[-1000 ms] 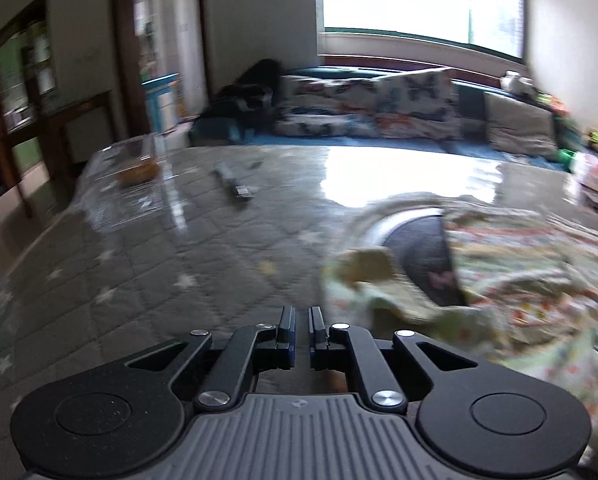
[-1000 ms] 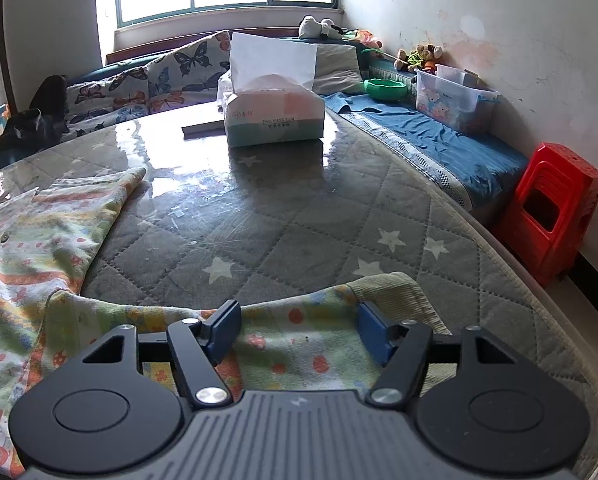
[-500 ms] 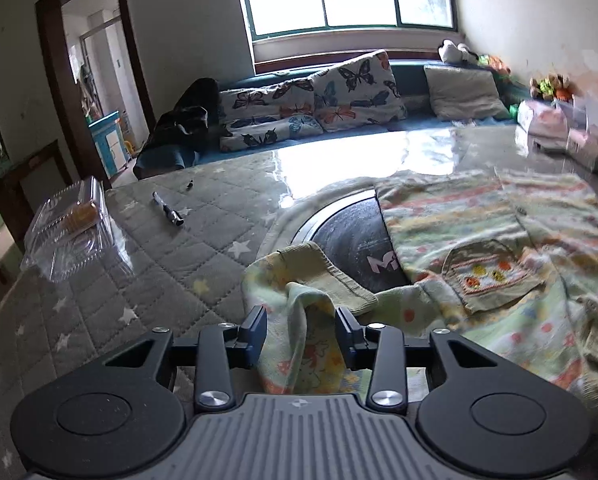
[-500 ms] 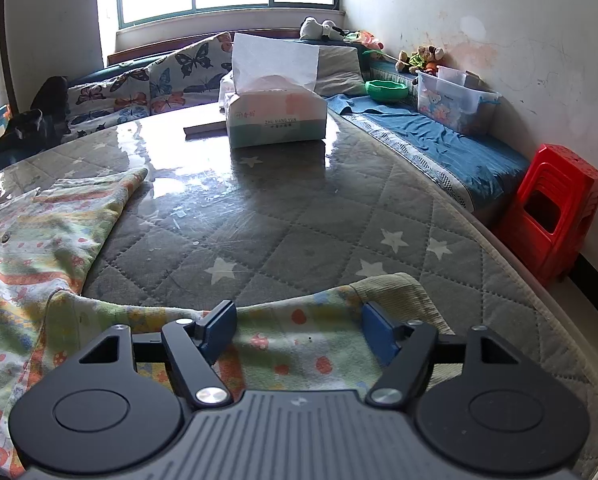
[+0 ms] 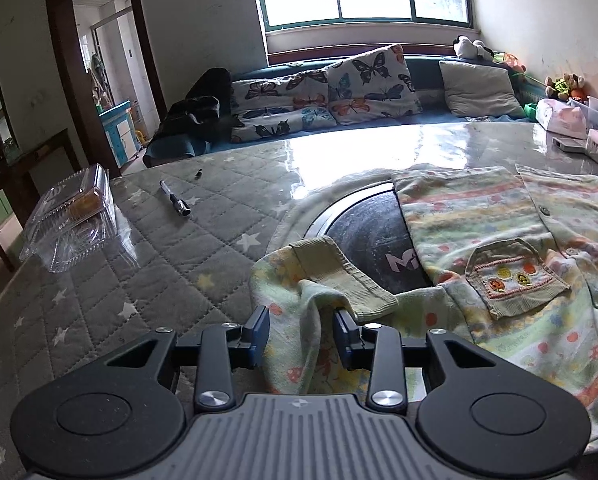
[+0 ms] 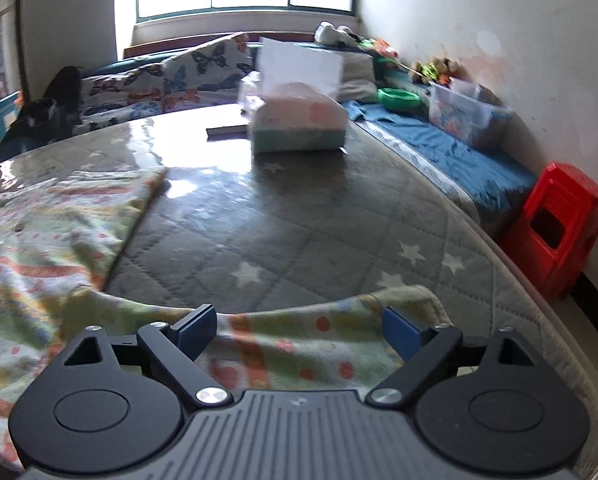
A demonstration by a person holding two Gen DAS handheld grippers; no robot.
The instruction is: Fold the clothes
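A pastel patterned child's garment (image 5: 499, 240) with a chest pocket (image 5: 515, 276) lies spread on the quilted grey table. Its left sleeve with a ribbed cuff (image 5: 339, 272) lies bunched between the jaws of my left gripper (image 5: 301, 336), which is open around the cloth. In the right wrist view the same garment (image 6: 51, 232) lies at the left, and its other sleeve (image 6: 299, 344) runs across between the jaws of my right gripper (image 6: 299, 330), which is wide open just above it.
A clear plastic clamshell box (image 5: 71, 216) and a pen (image 5: 175, 200) lie on the table's left. A dark round inset (image 5: 371, 232) sits mid-table. A tissue box (image 6: 299, 120) stands far right. A red stool (image 6: 555, 228) stands beyond the right edge. A sofa lines the window wall.
My left gripper swung right from bare table onto the left sleeve and opened from nearly shut to around the cloth. My right gripper stays open over the right sleeve, shifting slightly.
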